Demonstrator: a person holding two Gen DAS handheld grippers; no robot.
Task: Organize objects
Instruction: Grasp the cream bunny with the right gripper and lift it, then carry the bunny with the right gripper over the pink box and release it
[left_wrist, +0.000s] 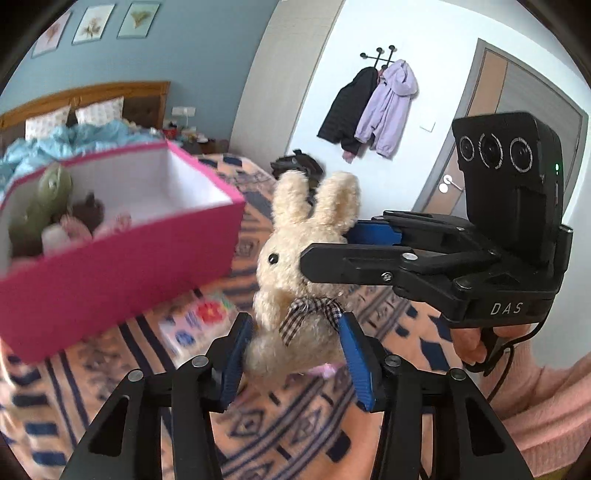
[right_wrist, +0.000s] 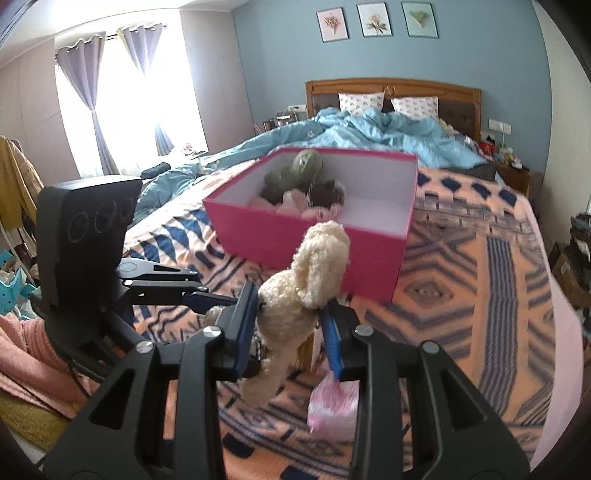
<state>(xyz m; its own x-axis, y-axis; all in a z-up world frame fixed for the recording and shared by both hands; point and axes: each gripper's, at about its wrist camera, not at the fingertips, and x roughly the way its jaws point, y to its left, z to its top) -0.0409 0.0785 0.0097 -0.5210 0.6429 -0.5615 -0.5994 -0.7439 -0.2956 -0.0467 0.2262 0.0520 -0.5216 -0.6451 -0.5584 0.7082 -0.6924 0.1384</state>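
Note:
A cream plush rabbit (left_wrist: 295, 258) with a checked bow is held in the air above the bed. My left gripper (left_wrist: 295, 350) is shut on its body. My right gripper (right_wrist: 290, 325) is shut on its head, and it shows in the left wrist view (left_wrist: 325, 243) coming in from the right. The rabbit also shows in the right wrist view (right_wrist: 306, 280). A pink box (right_wrist: 314, 236) with a white inside stands on the bed just beyond; it holds a green plush toy (right_wrist: 306, 162) and several small brown and pink toys. The box (left_wrist: 110, 273) is at the left in the left wrist view.
The bed has a patterned orange and blue blanket (right_wrist: 461, 295) and a rumpled blue duvet (right_wrist: 369, 136) by the headboard. A small pink and white item (right_wrist: 334, 410) lies on the blanket under the rabbit. Jackets (left_wrist: 369, 110) hang on the wall next to a door (left_wrist: 487, 110).

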